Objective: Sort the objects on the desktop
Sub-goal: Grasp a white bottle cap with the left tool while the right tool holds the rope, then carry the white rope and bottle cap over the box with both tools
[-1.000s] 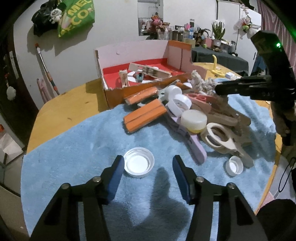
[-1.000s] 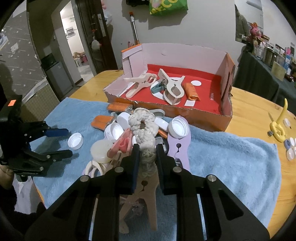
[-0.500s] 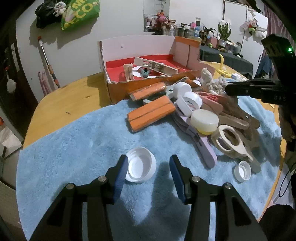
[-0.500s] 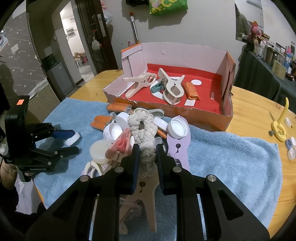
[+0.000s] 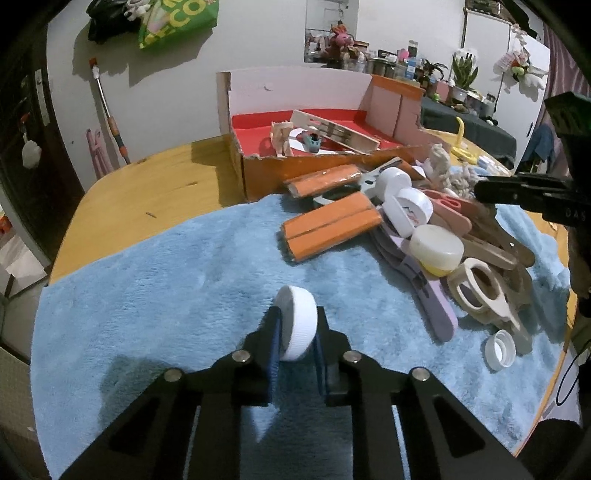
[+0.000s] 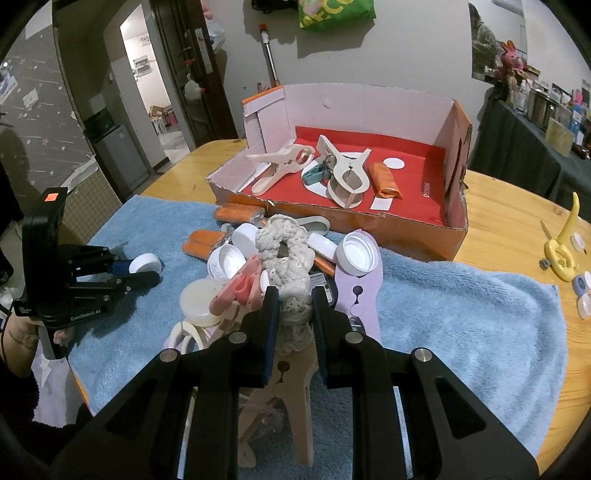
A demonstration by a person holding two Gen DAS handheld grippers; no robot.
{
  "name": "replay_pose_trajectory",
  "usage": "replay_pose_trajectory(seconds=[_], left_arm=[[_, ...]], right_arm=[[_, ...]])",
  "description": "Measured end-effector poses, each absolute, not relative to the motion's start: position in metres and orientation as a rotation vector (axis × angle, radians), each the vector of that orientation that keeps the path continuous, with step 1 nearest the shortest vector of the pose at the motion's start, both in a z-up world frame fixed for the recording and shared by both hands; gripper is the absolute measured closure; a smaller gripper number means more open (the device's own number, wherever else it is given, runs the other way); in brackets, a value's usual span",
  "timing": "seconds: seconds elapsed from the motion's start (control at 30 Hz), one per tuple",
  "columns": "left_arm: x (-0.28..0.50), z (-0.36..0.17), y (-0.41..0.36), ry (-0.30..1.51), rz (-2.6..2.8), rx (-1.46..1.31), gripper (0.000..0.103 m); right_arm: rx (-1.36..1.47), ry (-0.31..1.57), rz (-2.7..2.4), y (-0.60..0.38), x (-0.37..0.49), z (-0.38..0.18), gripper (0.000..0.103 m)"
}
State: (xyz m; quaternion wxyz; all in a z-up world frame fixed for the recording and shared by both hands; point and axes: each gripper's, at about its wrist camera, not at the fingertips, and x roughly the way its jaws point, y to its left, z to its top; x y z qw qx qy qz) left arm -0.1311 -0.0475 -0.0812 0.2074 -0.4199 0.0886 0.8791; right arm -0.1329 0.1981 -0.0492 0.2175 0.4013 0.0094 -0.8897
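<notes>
White wall (image 6: 388,44) (a green bag (image 6: 336,13) hangs there) behind a wooden table (image 5: 147,192); open doorway (image 6: 147,96).

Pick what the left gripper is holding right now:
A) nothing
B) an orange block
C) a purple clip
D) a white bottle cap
D: the left gripper is shut on a white bottle cap, held on edge between its fingers above the blue towel.
</notes>
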Motion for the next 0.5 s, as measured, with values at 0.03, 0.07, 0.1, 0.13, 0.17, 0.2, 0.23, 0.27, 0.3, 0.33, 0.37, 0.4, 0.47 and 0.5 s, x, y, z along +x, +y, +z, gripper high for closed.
replay_pose_trajectory(seconds=[0.03,0.07,0.1,0.13,0.17,0.2,0.23,0.27,0.3,0.33,0.37,0.4,0.47,0.5], left_arm=[[-0.131,-0.08,-0.047,0.253,2.449,-1.163,0.092],[-0.13,-0.079,-0.046,0.257,2.448,-1.159,0.092],[-0.13,-0.078,-0.046,0.256,2.446,-1.154,0.092],[-0.129,-0.076,-0.045,0.251,2.443,-1.147,0.092],[-0.129,-0.075,-0.044,0.248,2.442,-1.143,0.092],[-0.129,-0.073,-0.044,0.244,2.442,-1.136,0.092],[-0.128,-0.07,-0.044,0.239,2.441,-1.129,0.092],[-0.128,-0.068,-0.043,0.235,2.44,-1.123,0.092],[-0.127,-0.066,-0.043,0.233,2.44,-1.117,0.092],[-0.126,-0.064,-0.042,0.231,2.438,-1.114,0.092],[-0.126,-0.062,-0.041,0.228,2.436,-1.114,0.092],[-0.125,-0.059,-0.041,0.219,2.434,-1.11,0.092],[-0.125,-0.054,-0.038,0.207,2.428,-1.106,0.092],[-0.124,-0.053,-0.037,0.208,2.429,-1.106,0.092]], right_arm=[[1.111,0.025,-2.465,0.198,-0.133,-0.049,0.086],[1.109,0.026,-2.467,0.198,-0.132,-0.049,0.087],[1.108,0.026,-2.469,0.198,-0.132,-0.048,0.087],[1.107,0.025,-2.469,0.199,-0.131,-0.048,0.087],[1.108,0.023,-2.47,0.199,-0.131,-0.048,0.088],[1.108,0.022,-2.472,0.2,-0.13,-0.047,0.088],[1.108,0.023,-2.472,0.2,-0.13,-0.046,0.088],[1.109,0.024,-2.473,0.201,-0.129,-0.046,0.088],[1.108,0.025,-2.474,0.201,-0.128,-0.046,0.088],[1.107,0.026,-2.474,0.202,-0.127,-0.045,0.088],[1.106,0.025,-2.475,0.203,-0.126,-0.044,0.088],[1.104,0.023,-2.478,0.204,-0.125,-0.044,0.088],[1.099,0.019,-2.483,0.207,-0.123,-0.042,0.088],[1.097,0.016,-2.486,0.208,-0.122,-0.041,0.088]])
